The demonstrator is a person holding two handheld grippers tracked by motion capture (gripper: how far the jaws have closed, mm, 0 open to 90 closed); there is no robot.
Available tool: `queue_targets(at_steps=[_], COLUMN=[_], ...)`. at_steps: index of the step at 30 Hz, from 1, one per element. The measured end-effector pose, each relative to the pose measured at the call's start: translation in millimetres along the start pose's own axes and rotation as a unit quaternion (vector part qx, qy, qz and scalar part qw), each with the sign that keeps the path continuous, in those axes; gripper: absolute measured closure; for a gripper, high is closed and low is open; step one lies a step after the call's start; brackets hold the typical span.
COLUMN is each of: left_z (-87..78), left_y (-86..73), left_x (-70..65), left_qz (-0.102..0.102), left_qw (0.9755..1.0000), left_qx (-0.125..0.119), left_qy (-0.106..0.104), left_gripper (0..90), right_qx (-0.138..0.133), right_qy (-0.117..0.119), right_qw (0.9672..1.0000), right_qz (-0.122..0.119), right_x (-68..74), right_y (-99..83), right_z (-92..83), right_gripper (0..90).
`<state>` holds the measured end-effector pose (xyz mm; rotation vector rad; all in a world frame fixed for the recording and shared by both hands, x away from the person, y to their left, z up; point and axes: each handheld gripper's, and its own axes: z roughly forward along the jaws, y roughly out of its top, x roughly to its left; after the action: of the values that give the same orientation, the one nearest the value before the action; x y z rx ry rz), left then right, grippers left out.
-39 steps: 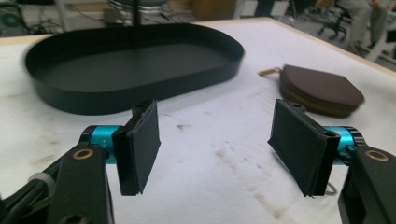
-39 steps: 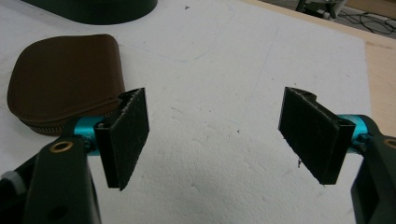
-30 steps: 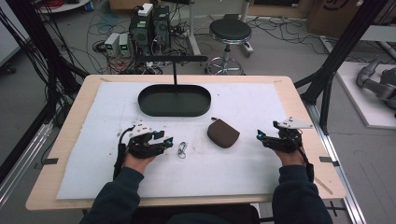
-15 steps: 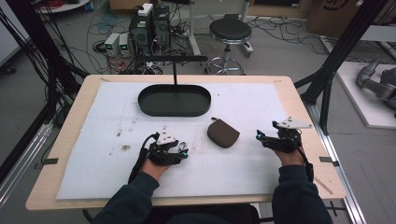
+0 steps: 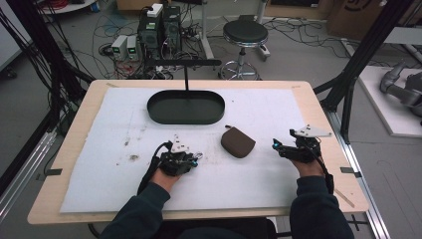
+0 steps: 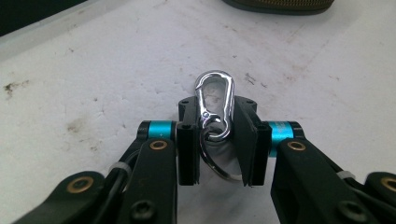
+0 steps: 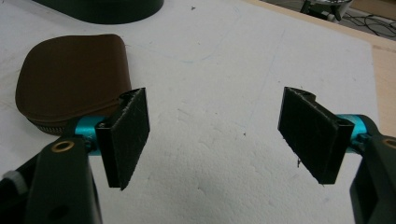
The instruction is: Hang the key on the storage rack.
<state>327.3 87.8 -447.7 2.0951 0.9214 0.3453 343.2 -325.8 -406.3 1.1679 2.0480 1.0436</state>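
2 grippers work a white mat [image 5: 99, 164] near a dark tray [image 5: 185, 107]. Right gripper [image 7: 217, 135] hovers wide open beside the brown pouch [image 7: 74, 79]. Left gripper [image 6: 215, 140], jaws just closing, pinches the carabiner [image 6: 215, 109] mid-table; lifting it likely comes next.

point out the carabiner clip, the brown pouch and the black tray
carabiner clip [image 6: 215, 106], left gripper view, on its silver loop between the left tongs' jaws
brown pouch [image 5: 238, 142], high view, middle of its top face
black tray [image 5: 152, 110], high view, on its left rim
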Motion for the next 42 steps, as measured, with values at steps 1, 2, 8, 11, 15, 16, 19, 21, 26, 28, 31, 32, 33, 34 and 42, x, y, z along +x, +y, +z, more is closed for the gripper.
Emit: queue_targets(at_steps=[1, 2, 8, 11, 15, 16, 19, 21, 26, 28, 31, 32, 33, 34, 42], left_z=[-0.5, -0.5, -7.5, -8.8, -15.7, -15.7, -10.2, -7.7, -6.4, -7.1, -9.4, -10.3, -11.8, -11.8, -11.6], left_y=[-0.2, -0.2, -4.5, -5.7, -2.0, -2.0, 0.4, 0.3, -0.5, -0.5, -0.1, 0.0, -1.5, -1.5, 3.2], left_x=[1.4, 1.4, 22.8, 26.8, 19.9, 19.9, 7.6, 5.7, 6.9, 10.2, 12.9, 14.7, 21.7, 21.7, 15.0], left_qz=[-0.003, -0.003, -0.041, -0.033, 0.001, 0.001, 0.053, 0.063, 0.068, 0.06, 0.039, 0.025, -0.003, -0.003, 0.013], left_qw=[1.0, 1.0, 0.9988, 0.9988, 0.9993, 0.9993, 0.9983, 0.9979, 0.9974, 0.998, 0.999, 0.9994, 0.9995, 0.9995, 0.9985], left_qx=[0.0, 0.0, -0.005, -0.005, -0.035, -0.035, -0.023, -0.015, -0.011, -0.012, -0.023, -0.025, -0.028, -0.028, -0.053], left_qy=[-0.003, -0.003, -0.027, -0.034, -0.007, -0.007, -0.008, -0.003, 0.021, 0.018, 0.004, 0.003, -0.013, -0.013, -0.011], left_gripper=[71.8, 71.8, 71.9, 71.0, 52.0, 51.9, 53.9, 55.7, 68.8, 74.6, 89.3, 89.3, 89.3, 89.3, 69.3], right_qx=[0.0, 0.0, 0.0, 0.0, 0.001, 0.001, 0.002, 0.004, 0.004, 0.004, 0.004, 0.004, 0.004, 0.004, 0.006], right_qy=[0.0, 0.0, 0.001, 0.003, 0.003, 0.003, 0.003, 0.003, 0.004, 0.004, 0.004, 0.004, 0.004, 0.004, 0.004], right_qw=[1.0, 1.0, 1.0, 1.0, 1.0, 1.0, 1.0, 1.0, 1.0, 1.0, 1.0, 1.0, 1.0, 1.0, 1.0], right_qz=[0.0, 0.0, 0.0, -0.001, -0.002, -0.002, -0.003, -0.003, -0.004, -0.004, -0.005, -0.005, -0.006, -0.006, -0.005], right_x=[0.0, -0.1, -0.4, -0.4, 0.1, 0.1, 0.9, 1.3, 1.1, 1.0, 1.5, 1.5, 1.3, 1.3, 1.7], right_y=[0.0, 0.0, 0.2, 0.3, 0.7, 0.7, 0.9, 1.0, 0.8, 0.7, 0.7, 0.7, 0.7, 0.7, 0.9], right_z=[0.1, 0.2, 0.9, 1.3, 1.9, 1.9, 3.0, 2.7, 2.4, 2.6, 2.5, 2.5, 2.4, 2.4, 3.8], right_gripper=[25.2, 25.2, 25.4, 25.5, 25.5, 25.5, 25.5, 25.5, 25.5, 25.5, 25.5, 25.5, 25.5, 25.5, 25.5])
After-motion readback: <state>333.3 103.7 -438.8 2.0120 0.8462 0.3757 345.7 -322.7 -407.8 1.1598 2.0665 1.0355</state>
